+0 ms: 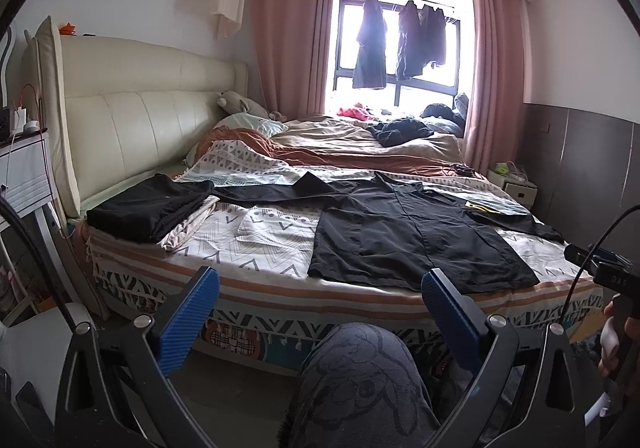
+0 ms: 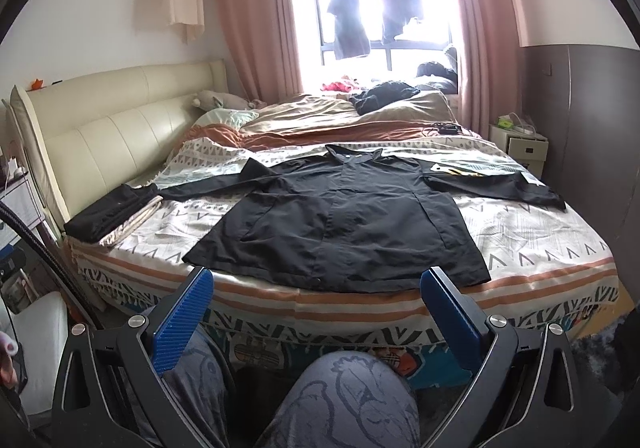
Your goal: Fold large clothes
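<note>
Bedroom floor and the person's patterned knees (image 2: pixel 340 400) sit nearest, below both cameras. Each tool is held back from the mattress edge: the left gripper (image 1: pixel 320 288) and the right gripper (image 2: pixel 316 284) have their blue fingers spread wide, holding nothing. Just beyond, on the patterned bed (image 2: pixel 540 248), a large black shirt (image 2: pixel 340 224) lies flat, front up, both sleeves stretched out sideways, not yet folded at all. Left of it, near the headboard (image 2: pixel 120 128), a folded stack (image 2: pixel 108 216) suggests at least 1 dark piece is done. Farther back, a crumpled dark garment (image 2: pixel 384 94) probably waits by the window.
</note>
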`<action>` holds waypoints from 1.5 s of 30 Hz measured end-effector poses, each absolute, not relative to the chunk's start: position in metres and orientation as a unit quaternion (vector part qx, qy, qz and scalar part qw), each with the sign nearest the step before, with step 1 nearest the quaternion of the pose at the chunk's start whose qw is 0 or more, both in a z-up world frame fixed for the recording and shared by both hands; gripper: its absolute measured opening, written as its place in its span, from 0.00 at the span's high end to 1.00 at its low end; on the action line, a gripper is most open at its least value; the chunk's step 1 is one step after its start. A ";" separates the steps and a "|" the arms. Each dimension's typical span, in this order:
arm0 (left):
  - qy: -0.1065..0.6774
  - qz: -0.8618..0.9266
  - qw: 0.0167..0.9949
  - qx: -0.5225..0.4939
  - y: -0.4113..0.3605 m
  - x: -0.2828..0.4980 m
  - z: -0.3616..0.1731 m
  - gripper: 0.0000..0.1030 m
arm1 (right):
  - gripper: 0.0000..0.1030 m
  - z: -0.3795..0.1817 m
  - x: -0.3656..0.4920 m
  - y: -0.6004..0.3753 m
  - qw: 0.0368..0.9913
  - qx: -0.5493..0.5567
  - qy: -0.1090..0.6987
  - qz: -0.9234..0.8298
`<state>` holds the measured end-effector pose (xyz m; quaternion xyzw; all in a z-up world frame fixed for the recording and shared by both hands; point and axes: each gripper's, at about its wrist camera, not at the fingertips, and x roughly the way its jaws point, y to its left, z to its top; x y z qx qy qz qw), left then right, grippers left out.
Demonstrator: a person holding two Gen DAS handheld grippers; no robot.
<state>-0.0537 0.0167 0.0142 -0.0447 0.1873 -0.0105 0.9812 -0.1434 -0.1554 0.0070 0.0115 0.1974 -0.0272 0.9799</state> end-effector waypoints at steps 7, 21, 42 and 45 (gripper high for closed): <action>0.184 -0.015 0.982 -0.047 0.018 -0.057 0.013 0.00 | 0.00 0.007 -0.145 -0.150 0.979 -0.003 0.199 -0.031; 0.180 -0.030 0.982 -0.058 0.020 -0.066 0.012 0.00 | 0.00 0.013 -0.158 -0.146 0.978 0.002 0.206 -0.036; 0.209 -0.044 0.976 -0.051 0.008 -0.048 -0.004 0.00 | 0.00 0.020 -0.155 -0.164 0.975 0.028 0.215 -0.046; 0.213 -0.041 0.975 -0.052 0.008 -0.036 -0.007 0.00 | 0.00 0.017 -0.147 -0.168 0.975 0.034 0.216 -0.044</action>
